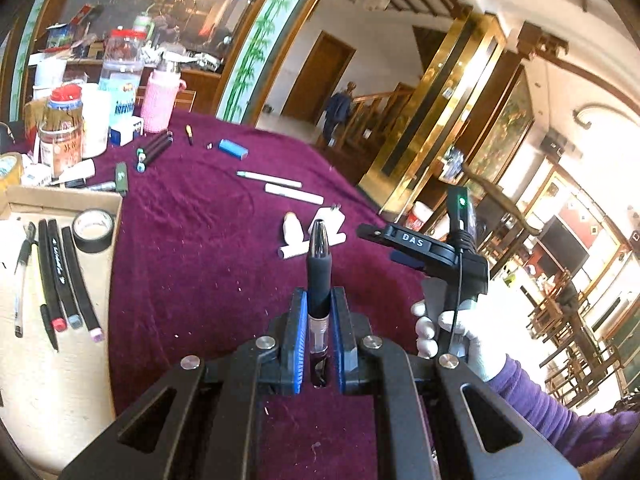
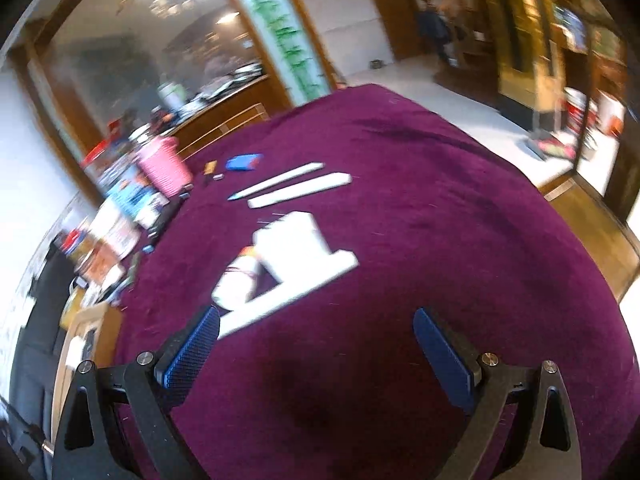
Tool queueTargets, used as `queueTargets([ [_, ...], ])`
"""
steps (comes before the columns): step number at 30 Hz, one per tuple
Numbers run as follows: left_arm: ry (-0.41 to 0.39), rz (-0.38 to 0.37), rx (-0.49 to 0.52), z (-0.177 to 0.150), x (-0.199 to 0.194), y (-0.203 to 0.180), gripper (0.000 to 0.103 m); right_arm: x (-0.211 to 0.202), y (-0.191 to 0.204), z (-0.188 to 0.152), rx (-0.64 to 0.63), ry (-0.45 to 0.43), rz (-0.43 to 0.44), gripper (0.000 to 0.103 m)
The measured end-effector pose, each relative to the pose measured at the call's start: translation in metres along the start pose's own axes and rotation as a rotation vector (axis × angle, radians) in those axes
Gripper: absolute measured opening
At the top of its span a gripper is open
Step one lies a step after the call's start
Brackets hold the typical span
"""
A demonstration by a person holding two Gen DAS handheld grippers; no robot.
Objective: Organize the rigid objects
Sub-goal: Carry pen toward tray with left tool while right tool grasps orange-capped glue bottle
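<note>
My left gripper [image 1: 319, 300] is shut on a black-grip pen [image 1: 319, 264] with a clear barrel, held above the purple tablecloth [image 1: 200, 240]. A cardboard tray [image 1: 52, 352] at the left holds black markers [image 1: 64, 276], a thin pen and a roll of black tape [image 1: 94, 230]. My right gripper [image 2: 316, 328] is open and empty above the cloth; it also shows at the right of the left wrist view. White rigid pieces [image 2: 296, 256] lie just ahead of its left finger. Two white sticks [image 2: 298, 188] and a blue lighter [image 2: 242, 162] lie farther back.
Jars, bottles and a pink-sleeved flask [image 1: 160, 96] crowd the far left of the table. Dark markers [image 1: 154, 150] and a small green item [image 1: 121, 178] lie near them. The table's right edge [image 2: 560, 208] drops to the floor.
</note>
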State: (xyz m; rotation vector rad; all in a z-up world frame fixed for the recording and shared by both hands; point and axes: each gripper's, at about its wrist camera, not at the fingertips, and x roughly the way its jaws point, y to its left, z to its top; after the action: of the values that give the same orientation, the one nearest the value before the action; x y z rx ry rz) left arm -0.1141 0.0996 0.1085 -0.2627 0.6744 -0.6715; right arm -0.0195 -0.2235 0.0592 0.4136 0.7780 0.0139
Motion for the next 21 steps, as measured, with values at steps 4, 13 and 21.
queueTargets([
  [4, -0.03, -0.03, -0.021, 0.0, -0.011, 0.012, 0.011, 0.017, 0.044, 0.017, -0.075, 0.092, 0.138, 0.099],
  [13, -0.074, 0.013, -0.05, 0.002, -0.05, 0.046, 0.011, 0.091, 0.09, 0.034, -0.122, 0.232, 0.032, 0.078],
  [21, -0.097, 0.077, -0.104, -0.005, -0.093, 0.084, 0.011, 0.129, 0.09, 0.026, -0.171, 0.302, -0.153, 0.029],
])
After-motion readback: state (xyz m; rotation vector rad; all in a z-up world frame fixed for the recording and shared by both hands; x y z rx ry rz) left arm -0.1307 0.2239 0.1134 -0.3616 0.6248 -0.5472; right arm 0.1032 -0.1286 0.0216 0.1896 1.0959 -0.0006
